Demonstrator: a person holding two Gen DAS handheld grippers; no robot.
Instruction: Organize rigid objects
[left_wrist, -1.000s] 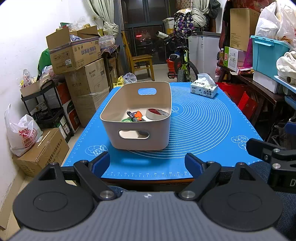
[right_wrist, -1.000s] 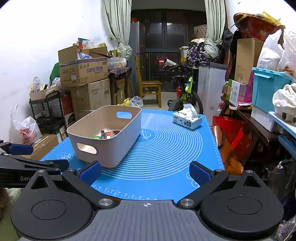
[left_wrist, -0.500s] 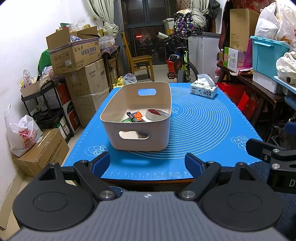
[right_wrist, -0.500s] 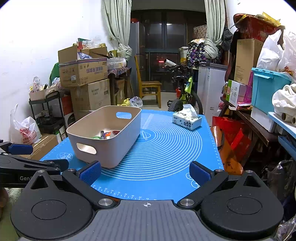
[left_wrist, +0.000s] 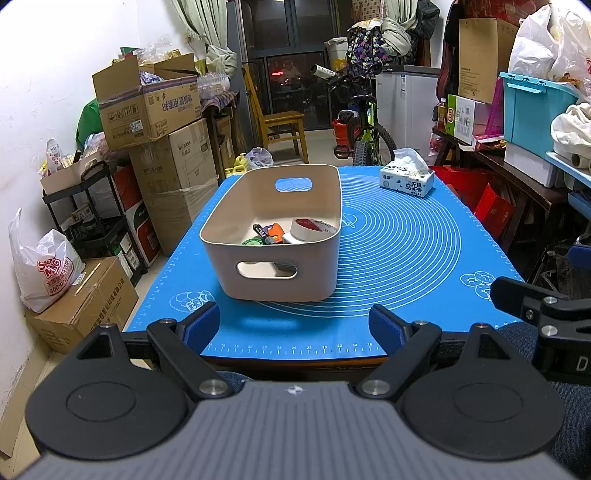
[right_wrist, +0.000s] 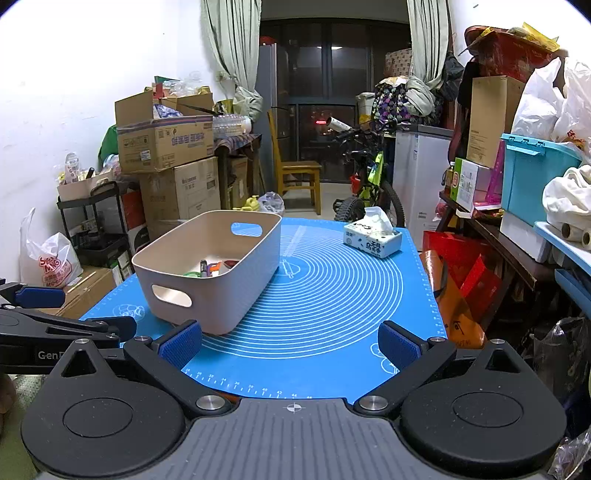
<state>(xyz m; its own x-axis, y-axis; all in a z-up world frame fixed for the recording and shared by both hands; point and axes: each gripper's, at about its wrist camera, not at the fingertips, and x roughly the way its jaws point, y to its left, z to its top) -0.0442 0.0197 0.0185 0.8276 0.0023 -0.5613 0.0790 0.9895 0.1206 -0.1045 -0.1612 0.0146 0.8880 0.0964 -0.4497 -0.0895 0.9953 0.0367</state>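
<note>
A beige plastic bin (left_wrist: 280, 269) stands on the blue mat (left_wrist: 399, 258); it also shows in the right wrist view (right_wrist: 221, 291). Inside lie a roll of white tape (left_wrist: 312, 229), a black marker (left_wrist: 263, 233), an orange item (left_wrist: 275, 229) and a green item (left_wrist: 251, 242). My left gripper (left_wrist: 293, 328) is open and empty, held back at the table's near edge in front of the bin. My right gripper (right_wrist: 291, 345) is open and empty over the near edge, to the right of the bin.
A tissue box (left_wrist: 406, 181) sits at the mat's far right. Stacked cardboard boxes (left_wrist: 162, 140) and a black cart (left_wrist: 92, 221) stand left of the table. A bicycle (left_wrist: 364, 129) and chair (left_wrist: 280, 122) are beyond it. Shelves with a blue crate (left_wrist: 535, 107) are at right.
</note>
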